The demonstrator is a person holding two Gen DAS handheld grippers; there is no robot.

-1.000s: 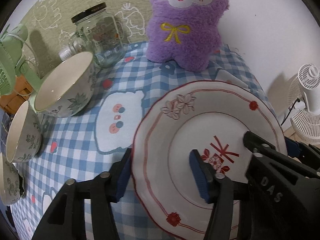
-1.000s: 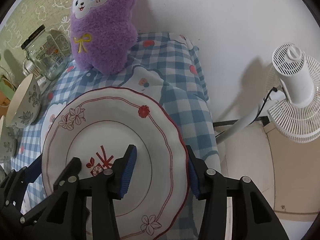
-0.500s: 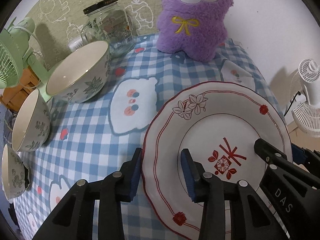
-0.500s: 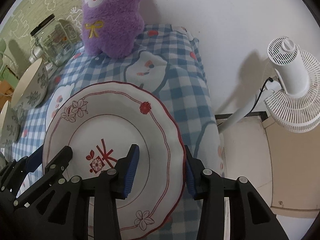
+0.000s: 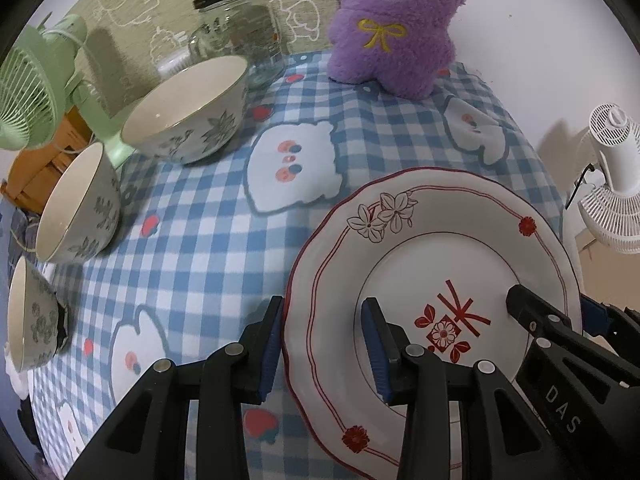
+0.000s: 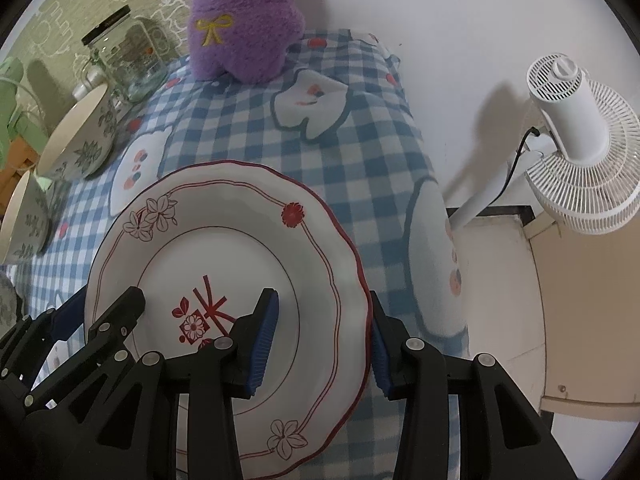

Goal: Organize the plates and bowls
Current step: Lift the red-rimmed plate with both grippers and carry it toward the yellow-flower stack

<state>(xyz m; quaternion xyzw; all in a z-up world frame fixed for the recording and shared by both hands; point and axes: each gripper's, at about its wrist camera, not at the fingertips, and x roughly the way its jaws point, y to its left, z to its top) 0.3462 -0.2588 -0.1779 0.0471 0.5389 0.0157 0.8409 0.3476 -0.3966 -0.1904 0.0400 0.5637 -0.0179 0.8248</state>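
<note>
A white plate with red trim and a red flower motif is held above the blue checked tablecloth. My left gripper is shut on its left rim. My right gripper is shut on its right rim, and the plate also shows in the right wrist view. Three leaf-patterned bowls stand along the left: a large one, a middle one and a small one.
A purple plush toy and a glass jar stand at the back of the table. A green fan stands at the left. A white fan stands on the floor beyond the table's right edge.
Both grippers have lifted the plate and drawn it back toward me. The jaws have closed tighter on its rims. More of the table and bowls shows now.
</note>
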